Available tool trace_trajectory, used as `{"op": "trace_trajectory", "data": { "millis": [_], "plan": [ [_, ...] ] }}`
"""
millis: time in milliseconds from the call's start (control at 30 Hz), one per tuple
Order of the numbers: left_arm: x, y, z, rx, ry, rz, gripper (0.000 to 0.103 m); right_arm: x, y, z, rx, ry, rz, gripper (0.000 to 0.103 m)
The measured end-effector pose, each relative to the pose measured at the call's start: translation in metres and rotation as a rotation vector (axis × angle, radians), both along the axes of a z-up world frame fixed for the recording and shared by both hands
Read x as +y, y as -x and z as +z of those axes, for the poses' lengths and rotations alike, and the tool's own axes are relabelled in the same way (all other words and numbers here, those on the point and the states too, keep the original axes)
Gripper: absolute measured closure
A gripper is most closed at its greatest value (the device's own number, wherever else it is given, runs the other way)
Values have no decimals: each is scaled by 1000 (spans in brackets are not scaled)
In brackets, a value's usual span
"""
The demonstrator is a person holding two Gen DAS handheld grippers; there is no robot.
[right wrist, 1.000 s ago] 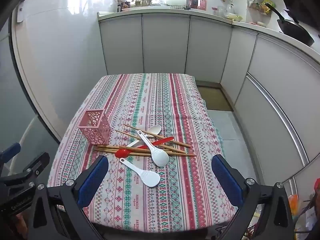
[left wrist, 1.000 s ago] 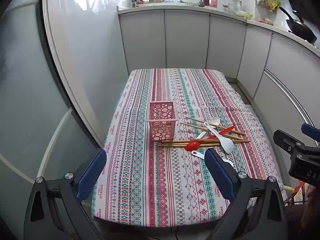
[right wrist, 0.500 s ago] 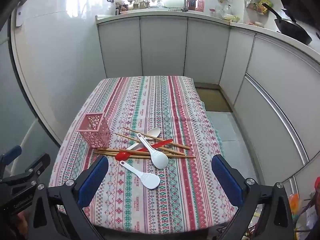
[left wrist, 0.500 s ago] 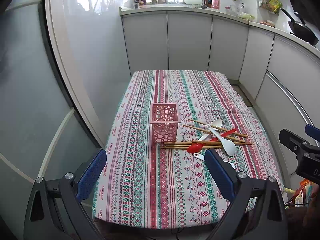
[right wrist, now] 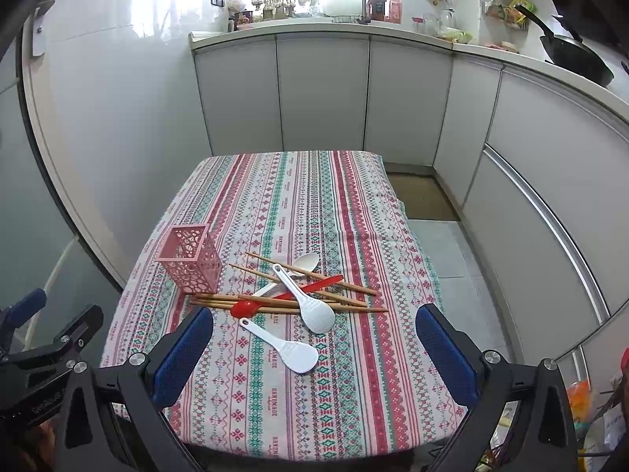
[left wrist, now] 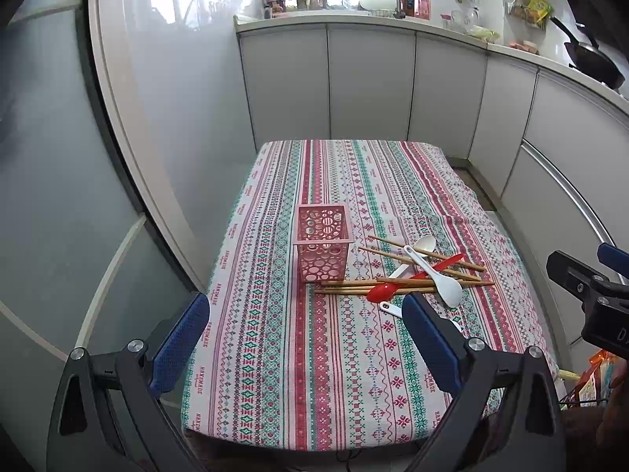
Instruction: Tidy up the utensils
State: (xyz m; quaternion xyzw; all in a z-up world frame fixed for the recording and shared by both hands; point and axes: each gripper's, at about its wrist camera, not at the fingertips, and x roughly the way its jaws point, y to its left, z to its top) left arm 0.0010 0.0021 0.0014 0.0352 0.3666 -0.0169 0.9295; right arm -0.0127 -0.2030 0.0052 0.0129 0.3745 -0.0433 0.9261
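Observation:
A pink perforated utensil basket [left wrist: 323, 246] [right wrist: 192, 258] stands upright and empty on the striped tablecloth [left wrist: 298, 354]. To its right lies a pile: several wooden chopsticks [right wrist: 291, 303], a red spoon [right wrist: 283, 298], a white spoon [right wrist: 304, 264] and two white rice paddles [right wrist: 308, 306] [right wrist: 285, 348]. My left gripper [left wrist: 304, 342] is open and empty, above the table's near edge, short of the basket. My right gripper [right wrist: 314, 350] is open and empty, above the near edge, short of the pile.
Grey kitchen cabinets [right wrist: 322, 94] with a sink counter stand behind the table. A black wok [right wrist: 574, 59] sits on the right counter. A white wall and glass panel [left wrist: 59, 196] run along the left. Floor and a mat [right wrist: 424, 196] lie to the table's right.
Both grippers have drawn back and up a little from the table. The basket and utensils lie as before. Both grippers stay open.

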Motion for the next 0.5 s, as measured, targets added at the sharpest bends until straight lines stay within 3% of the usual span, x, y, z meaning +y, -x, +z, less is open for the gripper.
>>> {"op": "trace_trajectory", "data": {
  "millis": [500],
  "plan": [
    [-2,1,0,1,-4,-5,3,2,0,-2,3,-2,3,0]
  ]
}}
